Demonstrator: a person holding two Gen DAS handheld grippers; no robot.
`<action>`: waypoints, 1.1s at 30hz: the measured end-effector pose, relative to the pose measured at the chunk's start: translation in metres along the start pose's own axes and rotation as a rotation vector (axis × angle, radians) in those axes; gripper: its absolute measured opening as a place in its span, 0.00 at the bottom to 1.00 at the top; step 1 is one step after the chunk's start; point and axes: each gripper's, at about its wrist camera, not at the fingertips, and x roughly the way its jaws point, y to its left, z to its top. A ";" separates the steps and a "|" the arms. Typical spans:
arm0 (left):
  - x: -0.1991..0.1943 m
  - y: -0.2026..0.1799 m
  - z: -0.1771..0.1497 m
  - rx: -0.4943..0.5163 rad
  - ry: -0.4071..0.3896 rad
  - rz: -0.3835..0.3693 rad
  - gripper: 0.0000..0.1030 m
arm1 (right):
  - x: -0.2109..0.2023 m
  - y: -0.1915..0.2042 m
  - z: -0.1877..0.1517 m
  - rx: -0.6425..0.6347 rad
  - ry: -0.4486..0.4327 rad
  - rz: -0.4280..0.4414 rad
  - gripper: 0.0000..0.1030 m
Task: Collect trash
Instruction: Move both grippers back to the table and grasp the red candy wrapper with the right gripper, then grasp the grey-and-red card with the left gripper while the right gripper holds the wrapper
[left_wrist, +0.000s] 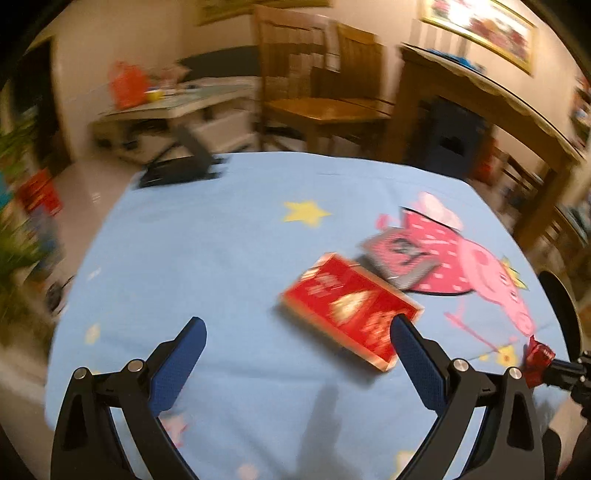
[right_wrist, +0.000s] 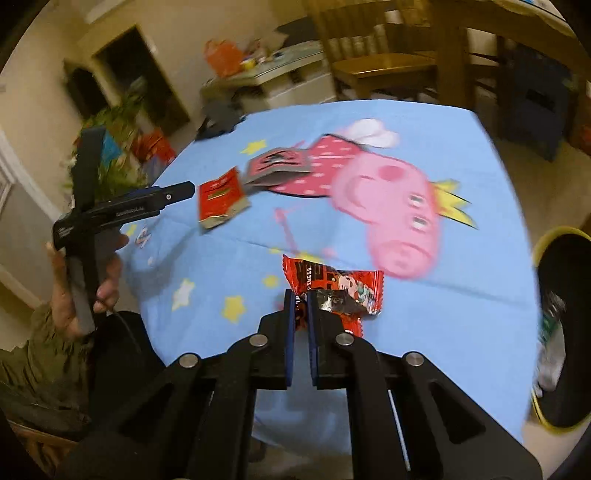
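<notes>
On the blue cartoon tablecloth (right_wrist: 443, 295) lies a flat red packet (left_wrist: 351, 310) (right_wrist: 221, 199), with a grey packet (left_wrist: 400, 258) (right_wrist: 279, 166) just beyond it. My left gripper (left_wrist: 298, 325) is open above the cloth, and its right finger overlaps the near corner of the red packet; nothing is between the jaws. A hand holds that left gripper (right_wrist: 184, 190) at the left of the right wrist view. My right gripper (right_wrist: 301, 295) is shut on a crinkled red snack wrapper (right_wrist: 332, 284) (left_wrist: 537, 360) near the table's front edge.
A bin with a yellow rim and black liner (right_wrist: 561, 332) (left_wrist: 565, 306) stands beside the table's right edge. A black stand (left_wrist: 181, 170) sits at the far left corner. Wooden chairs (left_wrist: 325, 92) and a wooden table (left_wrist: 480, 96) are beyond, with plants (right_wrist: 114, 147) on the left.
</notes>
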 end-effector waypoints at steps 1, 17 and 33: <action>0.005 -0.005 0.003 0.039 0.016 -0.052 0.93 | -0.006 -0.005 -0.004 0.012 -0.010 -0.002 0.06; 0.015 -0.058 0.039 0.050 0.012 -0.010 0.92 | -0.003 0.001 -0.017 -0.028 -0.010 0.020 0.06; 0.081 -0.113 0.034 0.513 0.167 -0.192 0.23 | -0.021 -0.011 -0.019 0.025 -0.064 0.045 0.06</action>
